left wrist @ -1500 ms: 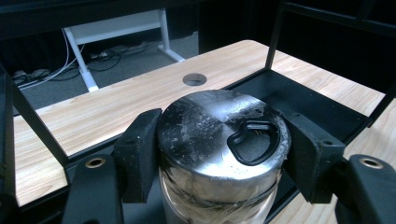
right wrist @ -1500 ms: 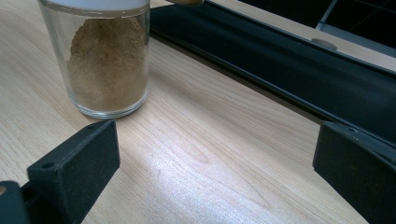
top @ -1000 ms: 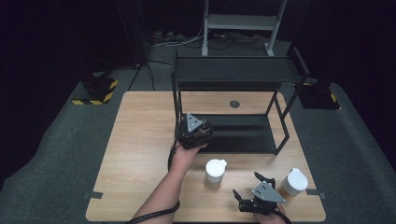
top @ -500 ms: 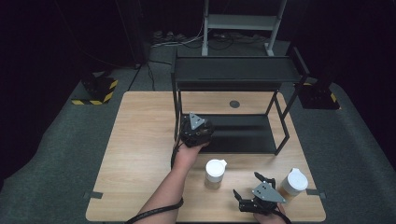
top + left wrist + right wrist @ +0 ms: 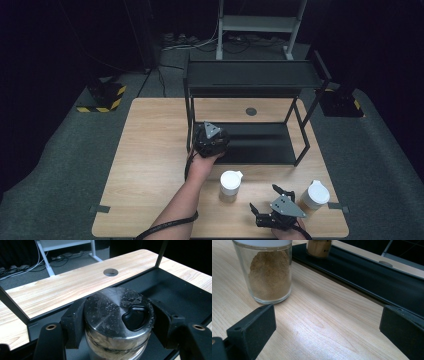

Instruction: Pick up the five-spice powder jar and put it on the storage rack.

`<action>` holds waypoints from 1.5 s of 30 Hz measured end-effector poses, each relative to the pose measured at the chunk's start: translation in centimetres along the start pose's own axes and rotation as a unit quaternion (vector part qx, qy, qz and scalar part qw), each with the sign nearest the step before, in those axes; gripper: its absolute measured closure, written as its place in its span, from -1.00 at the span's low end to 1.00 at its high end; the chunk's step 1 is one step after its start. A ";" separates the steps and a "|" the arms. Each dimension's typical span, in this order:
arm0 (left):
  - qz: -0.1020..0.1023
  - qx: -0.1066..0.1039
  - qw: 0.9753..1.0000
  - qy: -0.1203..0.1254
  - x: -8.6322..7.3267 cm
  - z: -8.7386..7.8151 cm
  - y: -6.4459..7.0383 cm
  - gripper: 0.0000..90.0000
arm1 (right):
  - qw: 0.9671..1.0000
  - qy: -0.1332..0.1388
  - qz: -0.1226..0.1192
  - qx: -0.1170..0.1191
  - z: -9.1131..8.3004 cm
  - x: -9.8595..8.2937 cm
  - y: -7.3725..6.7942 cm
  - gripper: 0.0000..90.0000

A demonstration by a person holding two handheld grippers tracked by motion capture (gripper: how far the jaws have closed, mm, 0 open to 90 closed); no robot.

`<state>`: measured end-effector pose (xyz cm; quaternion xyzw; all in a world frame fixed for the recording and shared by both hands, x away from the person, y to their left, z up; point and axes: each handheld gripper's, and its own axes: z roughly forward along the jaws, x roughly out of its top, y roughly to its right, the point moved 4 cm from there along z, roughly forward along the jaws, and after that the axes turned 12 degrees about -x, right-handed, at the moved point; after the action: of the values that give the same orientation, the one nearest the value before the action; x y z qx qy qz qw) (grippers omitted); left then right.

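A glass jar with a scratched metal lid sits between my left gripper's jaws, which are shut on its sides. In the high view my left gripper holds it at the left end of the black rack's lower shelf. In the right gripper view this jar appears to rest on the shelf. My right gripper stands open near the table's front edge. Its wide-spread jaws have nothing between them. A white-lidded jar of brown powder stands just ahead of them to the left, also in the high view.
A second white-lidded jar stands right of my right gripper near the table's right edge. The black two-level rack fills the table's back middle. A round cable hole lies behind it. Bare wood spreads over the table's left half.
My left gripper has moved slightly to the right and toward the shelf with the metal-lidded jar. The right gripper has stayed where it was.
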<state>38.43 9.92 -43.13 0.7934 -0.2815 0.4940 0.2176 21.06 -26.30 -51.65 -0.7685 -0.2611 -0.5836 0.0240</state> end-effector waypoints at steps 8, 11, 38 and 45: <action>0.000 -0.002 1.000 -0.004 0.0 0.5 0.3 -0.23 | 1.000 0.001 0.002 0.000 0.0 0.0 0.0 -1.00; -0.001 -0.002 1.000 -0.005 0.0 0.6 0.3 -0.23 | 1.000 0.001 0.002 0.000 0.0 0.0 0.0 -1.00; -0.015 -0.003 1.000 -0.010 -0.5 0.6 -0.1 -0.24 | 1.000 0.002 0.001 0.001 0.0 -0.1 0.1 -1.00; -0.013 -0.003 1.000 -0.011 -0.4 0.6 -0.1 -0.25 | 1.000 0.001 0.002 0.000 0.0 -0.1 0.1 -1.00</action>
<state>38.74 9.71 -43.76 0.8018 -0.2749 0.4814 0.2232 21.07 -26.38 -51.68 -0.7683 -0.2596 -0.5846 0.0261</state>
